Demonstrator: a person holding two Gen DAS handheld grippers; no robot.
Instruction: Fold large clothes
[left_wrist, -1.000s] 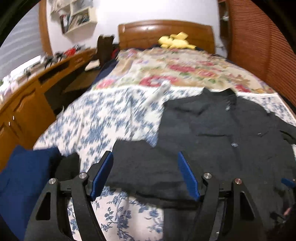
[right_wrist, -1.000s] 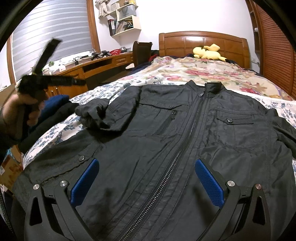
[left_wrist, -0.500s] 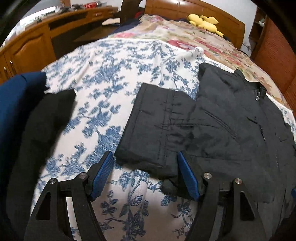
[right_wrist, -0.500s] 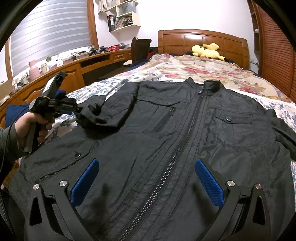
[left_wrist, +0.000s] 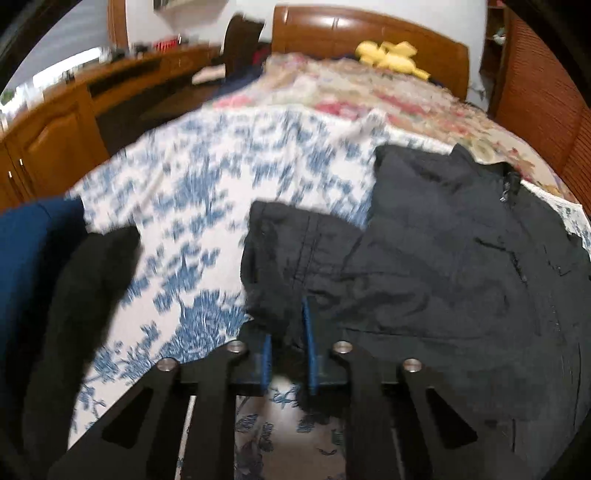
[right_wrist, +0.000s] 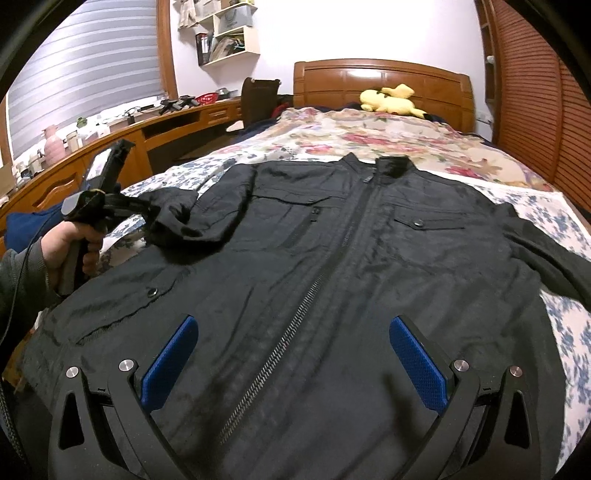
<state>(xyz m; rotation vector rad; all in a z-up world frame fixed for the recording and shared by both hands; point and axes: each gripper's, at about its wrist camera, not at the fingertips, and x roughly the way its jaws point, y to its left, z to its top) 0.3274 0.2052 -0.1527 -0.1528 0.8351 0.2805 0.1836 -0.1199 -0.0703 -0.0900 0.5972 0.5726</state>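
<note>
Black jacket (right_wrist: 332, 258) lay front-up, zipped, flat across the bed (right_wrist: 388, 136), collar toward the headboard. L gripper (left_wrist: 287, 332) had just been closing; its blue pads pinched the cuff (left_wrist: 273, 295) of the sleeve (right_wrist: 195, 218) folded over the jacket's chest. In the R view a hand (right_wrist: 70, 247) gripped the L tool's handle. R gripper (right_wrist: 295, 354) hung w/ jaws wide apart over the jacket's hem, nothing between them.

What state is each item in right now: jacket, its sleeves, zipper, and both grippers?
Jacket: spread flat, front up.
Zipper: closed.
Left sleeve: cuff pinched.
Right sleeve: lying outstretched.
Left gripper: jaws just closed on the cuff.
Right gripper: open, empty, above the hem.
</note>
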